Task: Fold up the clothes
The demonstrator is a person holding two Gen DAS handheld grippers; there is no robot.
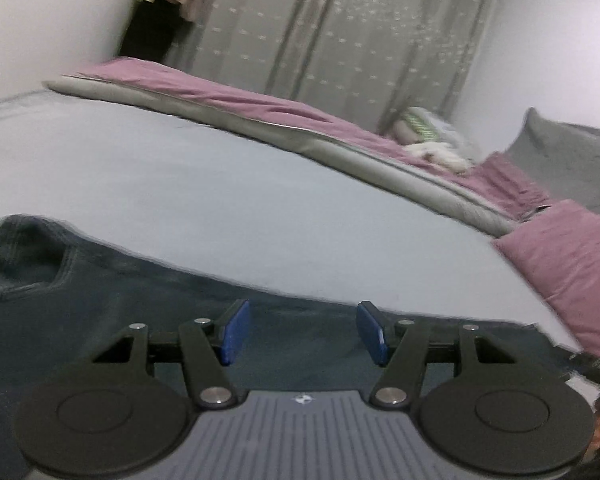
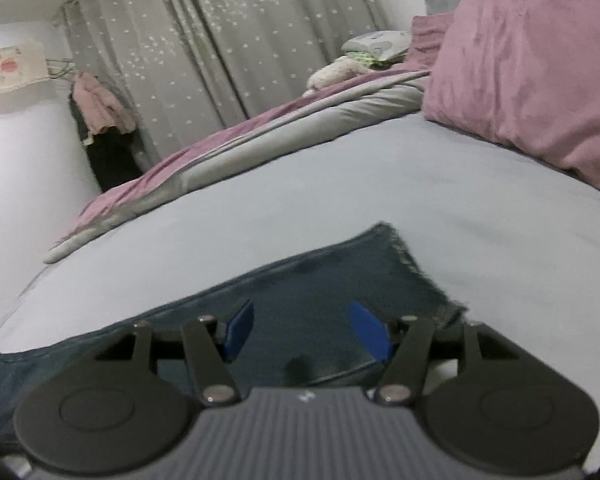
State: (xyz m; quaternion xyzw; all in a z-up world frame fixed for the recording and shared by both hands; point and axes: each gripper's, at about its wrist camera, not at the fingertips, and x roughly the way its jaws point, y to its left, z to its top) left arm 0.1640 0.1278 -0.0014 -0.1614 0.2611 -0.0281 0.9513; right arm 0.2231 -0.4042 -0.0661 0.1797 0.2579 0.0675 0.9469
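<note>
Dark blue jeans (image 1: 112,300) lie spread on a pale grey bed sheet (image 1: 204,184). In the left wrist view the waist end with a pocket shows at the left, and my left gripper (image 1: 303,330) hovers over the denim with its blue pads apart and nothing between them. In the right wrist view a leg of the jeans (image 2: 324,280) ends in a frayed hem at the upper right. My right gripper (image 2: 307,330) stands open above that leg, its blue pads apart and only flat denim beneath them.
A folded pink and grey quilt (image 1: 260,120) runs along the far side of the bed. A pink pillow (image 2: 540,72) lies at the right, with small soft items (image 2: 352,64) behind it. Star-patterned curtains (image 2: 228,40) hang beyond, and clothes (image 2: 100,108) hang by the white wall.
</note>
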